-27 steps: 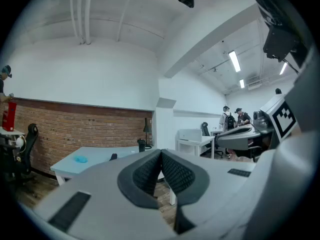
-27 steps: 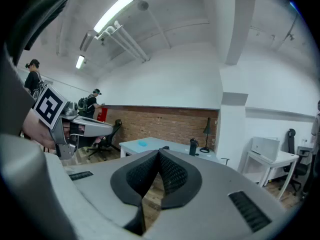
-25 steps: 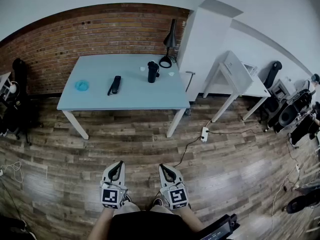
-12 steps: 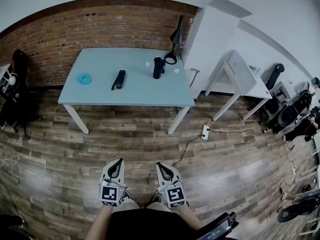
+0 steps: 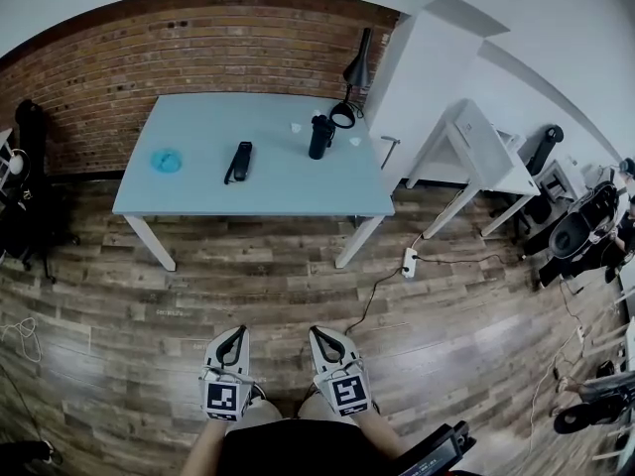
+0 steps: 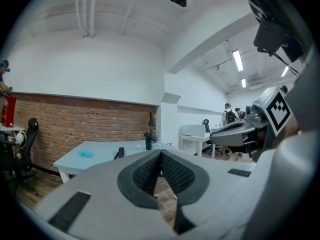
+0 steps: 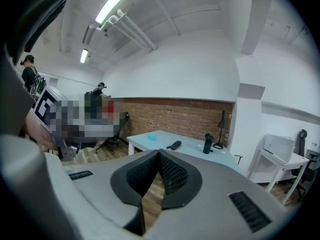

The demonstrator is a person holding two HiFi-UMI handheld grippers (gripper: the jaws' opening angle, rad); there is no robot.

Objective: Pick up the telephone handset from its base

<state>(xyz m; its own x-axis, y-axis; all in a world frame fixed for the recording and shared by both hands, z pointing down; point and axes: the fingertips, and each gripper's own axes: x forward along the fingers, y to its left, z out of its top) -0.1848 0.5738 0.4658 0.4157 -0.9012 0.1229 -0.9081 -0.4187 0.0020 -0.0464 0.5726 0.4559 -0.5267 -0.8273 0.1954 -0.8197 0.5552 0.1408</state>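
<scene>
1. Plainly, both tools are far from the work: the left gripper (image 5: pixel 236 333) and right gripper (image 5: pixel 319 333) are held side by side low over the wooden floor (image 5: pixel 298 286), well apart from the table (image 5: pixel 268 196), both pointing toward it.
2. The left gripper view shows the left gripper's (image 6: pixel 160 156) ribbed pads pressed together with nothing between them.
3. The right gripper view shows the right gripper (image 7: pixel 159 156) clenched the same way, pads meeting at the tips, empty.
4. The telephone handset (image 5: pixel 239 161) lies on the tabletop a little left of the middle, its length running from the near edge toward the far edge; neither gripper touches it. Whether it sits on a base cannot be made out.
5. A blue object (image 5: pixel 166 160) lies near the left edge of the tabletop, apart from the handset.
6. A black bottle (image 5: pixel 319 138) stands upright toward the far right corner, with a black desk lamp (image 5: pixel 354 77) just beyond it at that corner, before the brick wall (image 5: pixel 198 58).
7. A white side table (image 5: pixel 496 172) stands off to the right.
</scene>
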